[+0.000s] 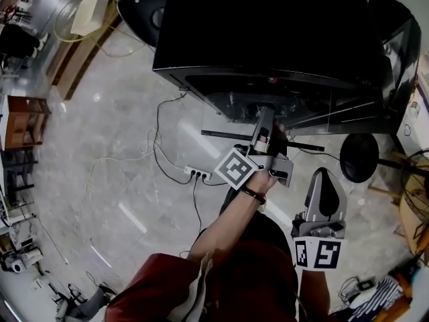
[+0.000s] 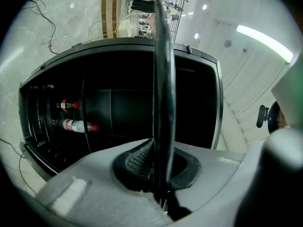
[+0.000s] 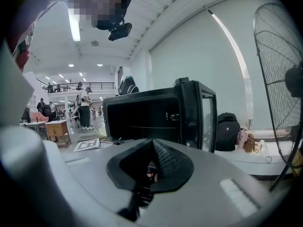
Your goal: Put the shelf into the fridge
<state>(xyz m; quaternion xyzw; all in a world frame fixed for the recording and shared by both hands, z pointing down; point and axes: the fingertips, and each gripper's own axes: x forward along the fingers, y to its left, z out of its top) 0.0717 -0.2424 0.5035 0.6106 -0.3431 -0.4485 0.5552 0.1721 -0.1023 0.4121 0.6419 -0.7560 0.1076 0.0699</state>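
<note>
The black fridge (image 1: 268,32) stands open in front of me, its dark inside (image 2: 118,112) facing the grippers; it also shows in the right gripper view (image 3: 142,117). The glass shelf with a dark rim (image 1: 228,135) hangs level just outside the opening. My left gripper (image 1: 265,116) is shut on the shelf's near edge, which runs as a thin dark blade (image 2: 161,79) straight up between the left gripper's pads (image 2: 158,143). My right gripper (image 1: 324,174) hangs lower right, apart from the shelf, its tip (image 3: 152,143) shut on nothing. Two red-capped bottles (image 2: 78,126) lie inside.
A power strip (image 1: 198,174) and cables lie on the pale floor left of the fridge. A dark round fan head (image 1: 358,156) stands at the right, and its cage (image 3: 279,70) is close to the right gripper. A backpack (image 3: 227,131) sits beside the fridge. A wooden cabinet (image 1: 23,121) is far left.
</note>
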